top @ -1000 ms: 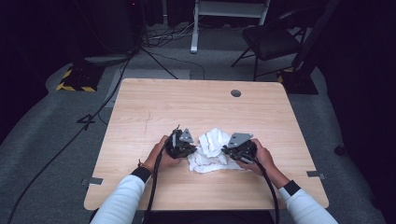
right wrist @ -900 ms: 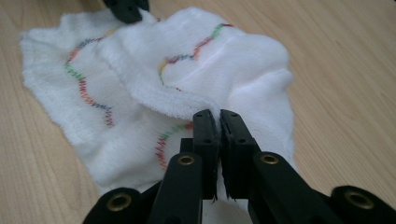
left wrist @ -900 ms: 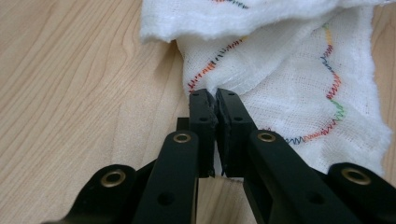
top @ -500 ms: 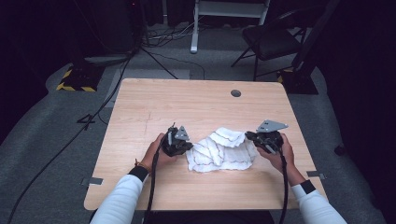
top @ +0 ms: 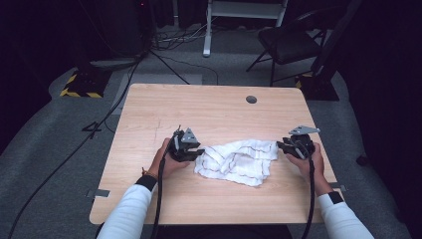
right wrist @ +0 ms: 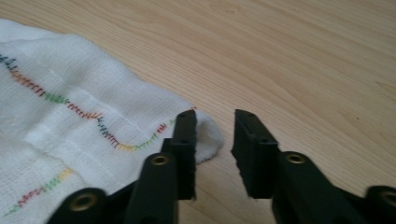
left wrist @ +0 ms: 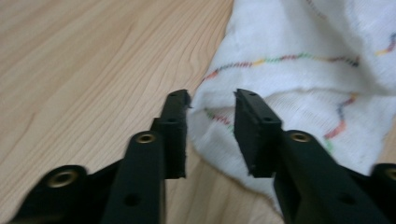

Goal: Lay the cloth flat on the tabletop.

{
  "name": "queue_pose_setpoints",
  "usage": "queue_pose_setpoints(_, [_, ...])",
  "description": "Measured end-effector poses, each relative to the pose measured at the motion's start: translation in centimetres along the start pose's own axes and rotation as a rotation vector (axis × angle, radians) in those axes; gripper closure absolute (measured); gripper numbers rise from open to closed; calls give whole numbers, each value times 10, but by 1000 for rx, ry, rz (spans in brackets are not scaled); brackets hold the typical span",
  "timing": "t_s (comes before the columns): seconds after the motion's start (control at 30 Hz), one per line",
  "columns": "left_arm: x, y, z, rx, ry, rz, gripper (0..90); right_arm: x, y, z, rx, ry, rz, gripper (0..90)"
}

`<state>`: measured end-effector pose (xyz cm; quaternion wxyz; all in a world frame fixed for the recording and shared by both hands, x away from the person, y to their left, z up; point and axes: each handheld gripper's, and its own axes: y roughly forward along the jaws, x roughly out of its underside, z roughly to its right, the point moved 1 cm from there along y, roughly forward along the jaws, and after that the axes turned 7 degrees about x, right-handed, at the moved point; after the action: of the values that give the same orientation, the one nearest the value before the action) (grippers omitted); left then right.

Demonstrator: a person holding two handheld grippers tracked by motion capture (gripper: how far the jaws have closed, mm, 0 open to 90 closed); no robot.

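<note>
A white cloth [top: 239, 160] with coloured wavy stitching lies rumpled and stretched sideways on the wooden table [top: 209, 109]. My left gripper [top: 196, 152] sits at the cloth's left end. In the left gripper view the gripper [left wrist: 212, 98] is open, and a fold of the cloth [left wrist: 299, 79] lies in the gap between its jaws. My right gripper [top: 281, 146] is at the cloth's right end. In the right gripper view it [right wrist: 215, 116] is open too, and a corner of the cloth [right wrist: 208, 135] pokes just past the left jaw into the gap.
A round cable hole [top: 251, 99] lies near the table's far edge. Bare wood surrounds the cloth on all sides. Beyond the table stand a dark chair [top: 288, 42] and a stand with cables on the floor [top: 99, 74].
The right gripper has moved right, drawing the bunched cloth out into a wider strip. The left gripper has stayed at the cloth's left end.
</note>
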<state>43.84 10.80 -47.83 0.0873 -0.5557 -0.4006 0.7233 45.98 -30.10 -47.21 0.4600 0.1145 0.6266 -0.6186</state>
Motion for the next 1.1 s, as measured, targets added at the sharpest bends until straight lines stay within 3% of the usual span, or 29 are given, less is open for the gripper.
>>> queue_pose_setpoints(0.03, [-3,-1,4,24,0,20,582,0,0,0,0,0,0,563])
queue_pose_setpoints(0.13, [-12,1,21,95,-6,44,405,-1,-7,-1,-37,-22,0,484])
queue_pose_setpoints(0.23, [-20,7,41,135,38,37,316,-3,-24,-3,-52,-39,35,468])
queue_pose_setpoints(0.3, [-25,14,53,157,60,25,299,-3,-36,-7,-76,-44,69,458])
queue_pose_setpoints(0.37, [-28,24,62,168,78,-10,303,-2,-46,-15,-136,-57,98,466])
queue_pose_setpoints(0.4, [-29,30,65,172,86,-25,311,0,-50,-21,-156,-81,122,471])
queue_pose_setpoints(0.43, [-30,35,67,179,88,-40,391,5,-55,-36,-215,-135,133,470])
queue_pose_setpoints(0.47, [-30,40,67,181,99,-62,391,5,-55,-36,-215,-135,133,470])
queue_pose_setpoints(0.5, [-31,44,66,184,96,-72,425,12,-57,-52,-297,-179,128,460])
queue_pose_setpoints(0.53, [-31,46,63,194,79,-70,425,12,-57,-52,-297,-179,128,460])
queue_pose_setpoints(0.6, [-32,50,57,197,65,-71,529,24,-55,-73,-354,-252,87,471])
queue_pose_setpoints(0.63, [-33,52,54,196,65,-73,529,24,-55,-73,-354,-252,87,471])
queue_pose_setpoints(0.67, [-33,53,51,198,69,-77,584,28,-53,-78,-365,-267,68,485])
queue_pose_setpoints(0.73, [-34,56,47,169,76,-92,657,34,-48,-85,-368,-308,36,520])
queue_pose_setpoints(0.87, [-33,55,38,143,75,-112,802,38,-44,-81,-378,-300,5,624])
queue_pose_setpoints(0.9, [-33,52,34,132,65,-103,842,40,-43,-78,-359,-302,-17,658])
queue_pose_setpoints(1.07, [-32,36,16,97,31,-39,867,47,-41,-73,-339,-309,-49,725])
queue_pose_setpoints(1.1, [-32,33,13,79,27,-33,867,49,-43,-70,-333,-310,-50,775])
